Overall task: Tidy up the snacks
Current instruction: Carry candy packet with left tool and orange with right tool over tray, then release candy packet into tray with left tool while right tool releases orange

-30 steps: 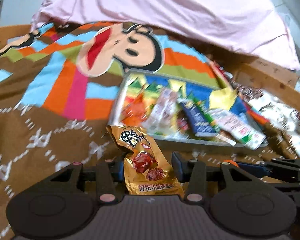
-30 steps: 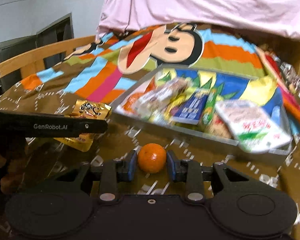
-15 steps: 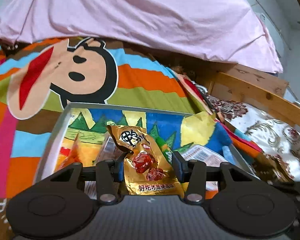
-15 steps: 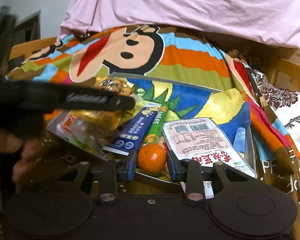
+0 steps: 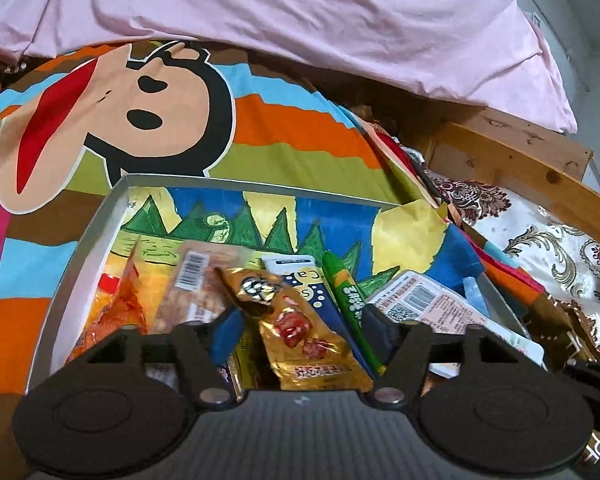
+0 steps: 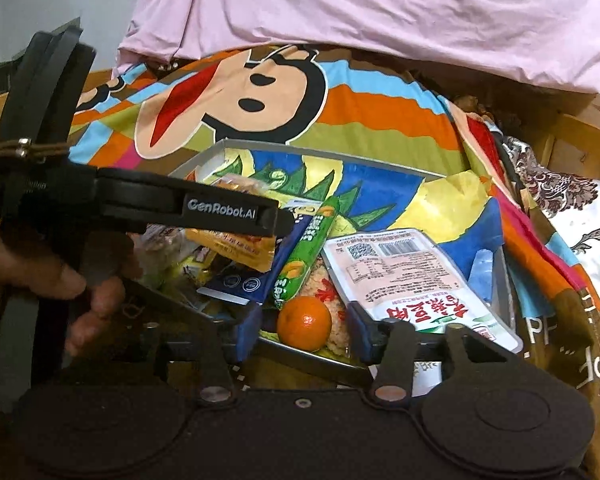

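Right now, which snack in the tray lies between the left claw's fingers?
The gold packet printed with red meat pieces. The left claw is open around it; the green stick and blue pouch lie beside it.

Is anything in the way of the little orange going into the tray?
Nothing visible blocks it. The right gripper has opened, and the orange already sits inside the metal tray, at its near edge, between the green tube snack and the pink-and-white packet.
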`<state>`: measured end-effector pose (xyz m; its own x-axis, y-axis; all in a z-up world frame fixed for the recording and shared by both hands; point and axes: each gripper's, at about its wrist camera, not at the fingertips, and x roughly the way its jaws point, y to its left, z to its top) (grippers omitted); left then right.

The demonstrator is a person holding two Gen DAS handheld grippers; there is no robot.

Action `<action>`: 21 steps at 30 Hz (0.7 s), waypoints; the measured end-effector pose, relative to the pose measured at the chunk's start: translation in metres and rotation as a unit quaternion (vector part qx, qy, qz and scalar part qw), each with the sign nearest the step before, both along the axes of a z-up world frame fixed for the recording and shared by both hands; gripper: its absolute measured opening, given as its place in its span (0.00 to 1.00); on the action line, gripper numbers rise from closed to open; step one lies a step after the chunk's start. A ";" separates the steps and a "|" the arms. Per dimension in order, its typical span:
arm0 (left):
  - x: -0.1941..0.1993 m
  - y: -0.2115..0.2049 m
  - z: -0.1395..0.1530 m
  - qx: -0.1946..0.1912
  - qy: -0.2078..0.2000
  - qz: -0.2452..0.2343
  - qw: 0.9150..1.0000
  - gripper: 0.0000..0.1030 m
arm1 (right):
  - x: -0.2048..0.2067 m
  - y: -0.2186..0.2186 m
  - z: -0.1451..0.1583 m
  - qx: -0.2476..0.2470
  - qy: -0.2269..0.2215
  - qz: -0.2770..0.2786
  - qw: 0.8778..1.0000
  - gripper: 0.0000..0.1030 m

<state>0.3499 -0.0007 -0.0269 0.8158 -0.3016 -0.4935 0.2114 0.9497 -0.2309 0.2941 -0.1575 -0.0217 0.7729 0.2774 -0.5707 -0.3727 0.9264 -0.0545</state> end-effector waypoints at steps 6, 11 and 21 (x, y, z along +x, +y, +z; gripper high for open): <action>-0.016 0.005 0.014 -0.009 -0.021 0.013 1.000 0.85 | -0.015 -0.008 0.014 0.009 -0.020 -0.010 1.000 0.65; -0.039 0.014 0.032 -0.010 -0.047 0.034 0.998 0.95 | -0.030 -0.019 0.031 0.022 -0.044 -0.025 0.998 0.74; -0.096 0.025 0.055 0.015 -0.049 0.082 0.995 0.99 | -0.075 -0.036 0.073 0.057 -0.112 -0.048 0.991 0.96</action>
